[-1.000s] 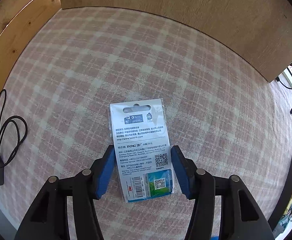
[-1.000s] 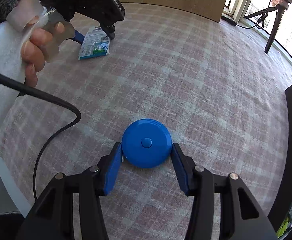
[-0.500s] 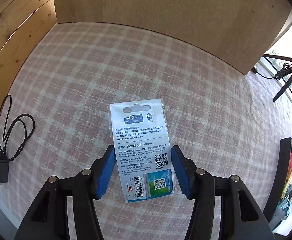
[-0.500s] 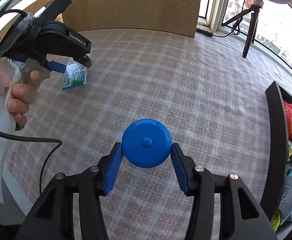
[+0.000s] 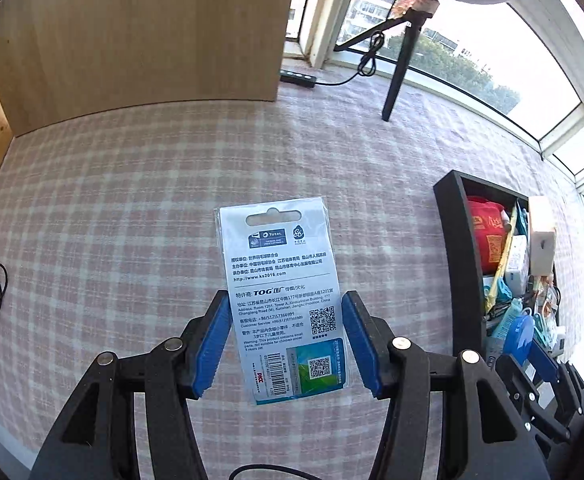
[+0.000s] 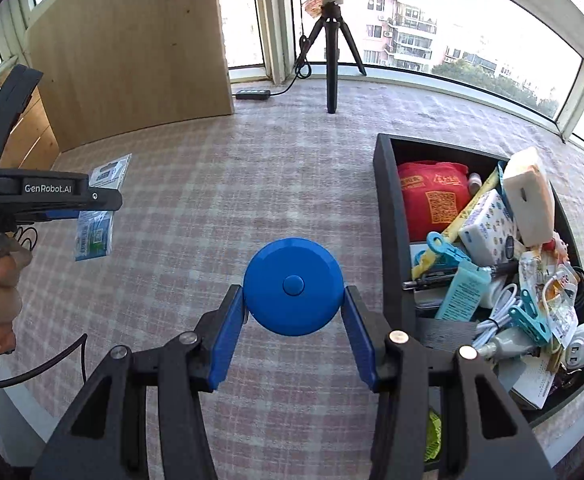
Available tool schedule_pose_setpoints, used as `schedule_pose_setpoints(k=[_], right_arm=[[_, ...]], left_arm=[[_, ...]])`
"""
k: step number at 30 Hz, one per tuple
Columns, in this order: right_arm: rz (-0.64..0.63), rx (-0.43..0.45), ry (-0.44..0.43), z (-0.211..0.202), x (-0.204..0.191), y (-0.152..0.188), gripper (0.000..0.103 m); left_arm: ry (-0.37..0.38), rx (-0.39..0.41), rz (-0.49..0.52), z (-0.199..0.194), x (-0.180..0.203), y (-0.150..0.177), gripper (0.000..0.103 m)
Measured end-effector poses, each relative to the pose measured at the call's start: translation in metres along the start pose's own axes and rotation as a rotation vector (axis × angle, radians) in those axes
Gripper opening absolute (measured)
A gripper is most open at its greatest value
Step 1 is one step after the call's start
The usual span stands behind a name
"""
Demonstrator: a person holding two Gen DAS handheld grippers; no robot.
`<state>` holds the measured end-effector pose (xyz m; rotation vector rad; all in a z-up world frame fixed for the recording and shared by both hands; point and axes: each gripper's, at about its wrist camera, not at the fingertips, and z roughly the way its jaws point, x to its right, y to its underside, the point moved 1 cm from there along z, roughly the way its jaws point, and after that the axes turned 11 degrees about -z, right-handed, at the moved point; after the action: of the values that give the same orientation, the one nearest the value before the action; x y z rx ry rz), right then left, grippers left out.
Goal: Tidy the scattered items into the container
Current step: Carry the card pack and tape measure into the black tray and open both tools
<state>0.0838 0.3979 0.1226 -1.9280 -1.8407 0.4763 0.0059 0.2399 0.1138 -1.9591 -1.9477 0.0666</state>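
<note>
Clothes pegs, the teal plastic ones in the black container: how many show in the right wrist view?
2. One teal plastic clothes peg lies mid-bin beside the red pouch; another lies nearer the front on the white cable. The black container is piled high, so more may be buried.

Two claws (image 6: 294, 338), one packet (image 5: 282, 300), one disc (image 6: 292, 286), one bin (image 6: 390, 216).

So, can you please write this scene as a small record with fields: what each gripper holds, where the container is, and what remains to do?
left gripper: shut on the printed packet, held above the checked cloth
right gripper: shut on the blue round case, also lifted
container: black box to the right of both grippers, already crowded with items
nearest to box: the right gripper
remaining: neither item is in the box yet
background: tripod by the window
</note>
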Motion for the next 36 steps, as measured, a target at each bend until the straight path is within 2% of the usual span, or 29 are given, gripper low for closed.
schedule_pose_setpoints(k=[5, 10, 16, 21, 22, 23, 24, 26, 36], right_arm=[[0.086, 0.015, 0.085, -0.012, 0.079, 0.017, 0.048], [0.14, 0.007, 0.149, -0.03, 0.141, 0.033, 0.049], [0.194, 0.012, 0.199, -0.046, 0.194, 0.046, 0.049], [0.207, 0.007, 0.208, -0.049, 0.221, 0.052, 0.049], [0.205, 0.012, 0.199, -0.049, 0.224, 0.053, 0.049], [0.203, 0.018, 0.188, -0.049, 0.227, 0.054, 0.05], [0.205, 0.018, 0.182, -0.049, 0.229, 0.053, 0.052], [0.219, 0.03, 0.177, -0.052, 0.233, 0.054, 0.063], [0.243, 0.065, 0.16, -0.061, 0.234, 0.056, 0.064]], left_arm=[[0.06, -0.005, 0.114, 0.001, 0.08, 0.011, 0.054], [0.092, 0.001, 0.196, 0.004, 0.151, 0.025, 0.054], [0.12, -0.006, 0.285, 0.006, 0.214, 0.044, 0.054], [0.154, -0.026, 0.346, 0.007, 0.25, 0.057, 0.055], [0.156, -0.036, 0.366, 0.008, 0.257, 0.059, 0.057], [0.155, -0.046, 0.382, 0.01, 0.262, 0.061, 0.064], [0.149, -0.043, 0.384, 0.01, 0.264, 0.062, 0.067], [0.134, -0.024, 0.386, 0.01, 0.264, 0.063, 0.067], [0.108, -0.007, 0.336, 0.004, 0.233, 0.053, 0.066]])
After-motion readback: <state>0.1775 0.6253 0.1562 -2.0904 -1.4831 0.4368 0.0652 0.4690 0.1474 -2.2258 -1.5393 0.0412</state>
